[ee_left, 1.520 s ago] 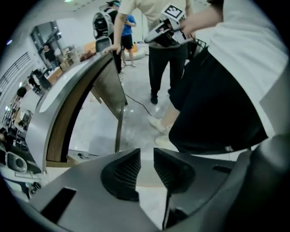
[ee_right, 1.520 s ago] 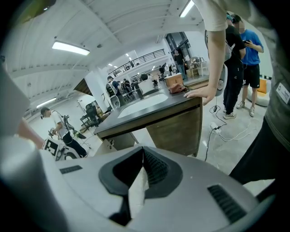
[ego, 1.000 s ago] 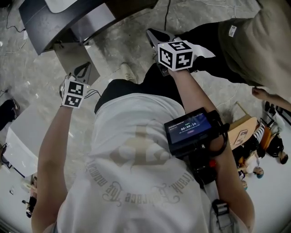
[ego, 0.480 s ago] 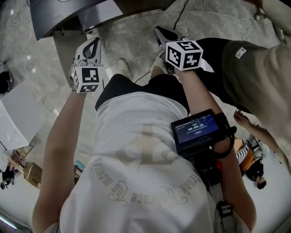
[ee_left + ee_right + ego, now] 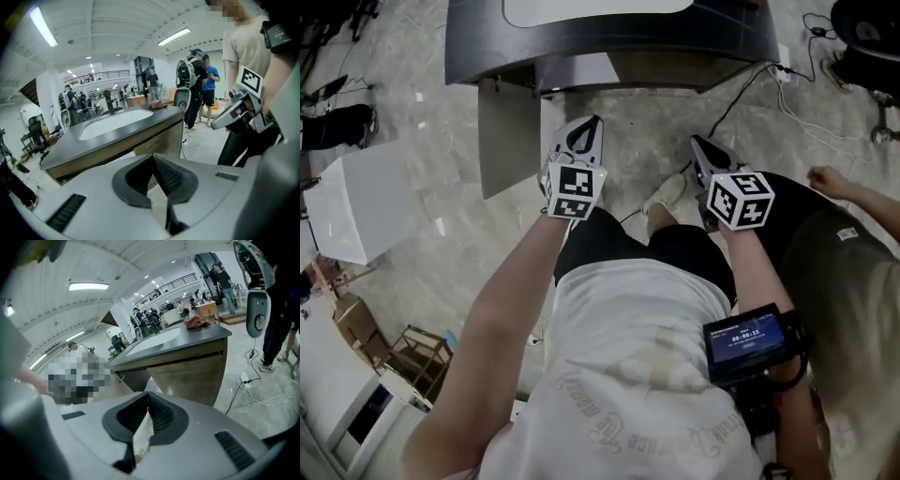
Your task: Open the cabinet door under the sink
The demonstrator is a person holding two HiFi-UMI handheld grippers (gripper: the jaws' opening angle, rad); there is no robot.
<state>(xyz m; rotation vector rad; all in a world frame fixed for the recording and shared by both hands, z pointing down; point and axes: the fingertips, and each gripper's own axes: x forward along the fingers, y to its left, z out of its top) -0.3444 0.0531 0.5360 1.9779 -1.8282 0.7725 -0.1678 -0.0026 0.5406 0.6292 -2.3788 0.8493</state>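
The sink cabinet (image 5: 609, 42) stands at the top of the head view, with a dark counter and a white basin (image 5: 591, 9). On its left side a grey door panel (image 5: 508, 136) stands swung out over the floor. To the right, a brown front panel (image 5: 675, 70) lies flush under the counter. My left gripper (image 5: 592, 124) is shut and empty, just right of the open panel and short of the cabinet. My right gripper (image 5: 698, 143) is also shut and empty, in front of the brown panel (image 5: 192, 376). The left gripper view looks at the counter (image 5: 117, 138) past the shut tips (image 5: 152, 157).
A white box (image 5: 361, 202) sits on the stone floor at left, with a wooden crate (image 5: 412, 352) nearer me. Cables (image 5: 741, 84) run from the cabinet's right corner. Another person (image 5: 853, 272) stands close on my right. A small screen (image 5: 748, 342) is strapped to my right forearm.
The view has swung toward the sink cabinet, now centred at the top. My left gripper has come up and right beside the open panel. Both grippers now point at the cabinet side by side.
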